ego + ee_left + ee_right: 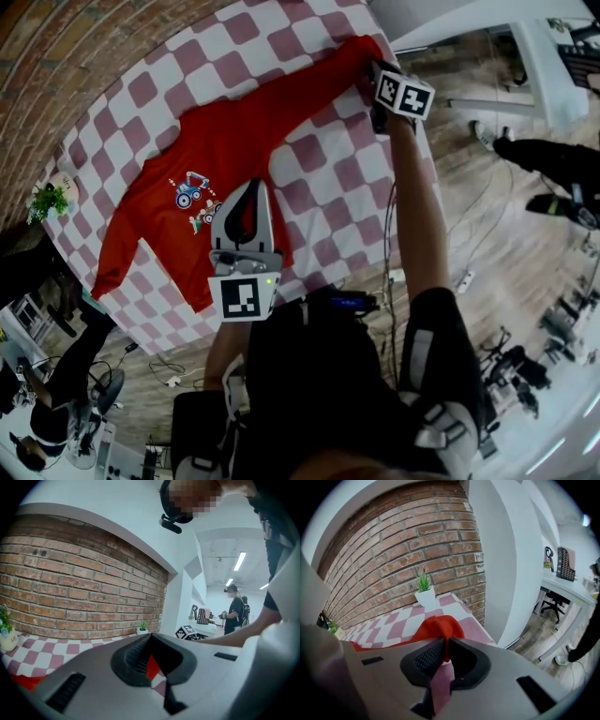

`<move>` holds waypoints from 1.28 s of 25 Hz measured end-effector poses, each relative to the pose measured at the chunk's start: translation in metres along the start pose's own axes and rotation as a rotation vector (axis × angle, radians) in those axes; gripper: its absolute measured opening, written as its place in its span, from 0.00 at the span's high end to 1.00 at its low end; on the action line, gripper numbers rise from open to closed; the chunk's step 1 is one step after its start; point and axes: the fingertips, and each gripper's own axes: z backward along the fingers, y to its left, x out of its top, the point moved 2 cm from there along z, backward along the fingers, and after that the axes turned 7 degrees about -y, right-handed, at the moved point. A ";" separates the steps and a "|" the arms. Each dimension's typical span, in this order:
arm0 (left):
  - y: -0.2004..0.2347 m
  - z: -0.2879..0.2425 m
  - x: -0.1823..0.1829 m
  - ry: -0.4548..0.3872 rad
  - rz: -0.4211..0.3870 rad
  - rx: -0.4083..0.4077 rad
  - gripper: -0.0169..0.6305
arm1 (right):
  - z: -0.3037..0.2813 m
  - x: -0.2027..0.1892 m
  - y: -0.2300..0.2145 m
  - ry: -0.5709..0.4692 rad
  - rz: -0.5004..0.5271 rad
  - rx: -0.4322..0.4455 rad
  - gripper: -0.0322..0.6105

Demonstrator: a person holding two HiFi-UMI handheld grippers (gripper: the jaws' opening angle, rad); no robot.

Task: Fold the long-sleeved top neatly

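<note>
A red long-sleeved top [225,150] with a cartoon print lies spread flat on the pink-and-white checked tablecloth [328,178]. One sleeve runs to the far right corner, the other [108,262] down the left. My right gripper [377,82] is at the right sleeve's cuff [361,52]. In the right gripper view the gripper [446,644] is shut on the cuff [438,625], which bunches up just beyond the tips. My left gripper [251,186] hovers over the top's lower hem, shut, with nothing seen held. In the left gripper view red cloth [151,667] shows below its closed tips [151,639].
A brick wall [417,545] backs the table. Small potted plants [47,202] [425,595] stand at the table's far corners. The table edge lies just right of the right gripper, with wooden floor, cables and a white desk [525,56] beyond. A person [234,613] stands further off.
</note>
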 end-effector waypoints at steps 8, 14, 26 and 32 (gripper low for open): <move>-0.004 0.021 0.019 -0.034 -0.009 0.023 0.98 | 0.034 0.017 0.014 -0.064 0.054 -0.010 0.91; -0.015 0.057 0.039 -0.069 -0.021 0.051 0.98 | 0.078 0.037 0.041 -0.124 0.109 0.014 0.92; -0.058 0.189 0.067 -0.153 -0.040 0.147 0.98 | 0.204 0.049 0.137 -0.247 0.220 0.153 0.92; -0.074 0.266 0.057 -0.159 -0.070 0.240 0.98 | 0.253 0.042 0.186 -0.282 0.292 0.233 0.92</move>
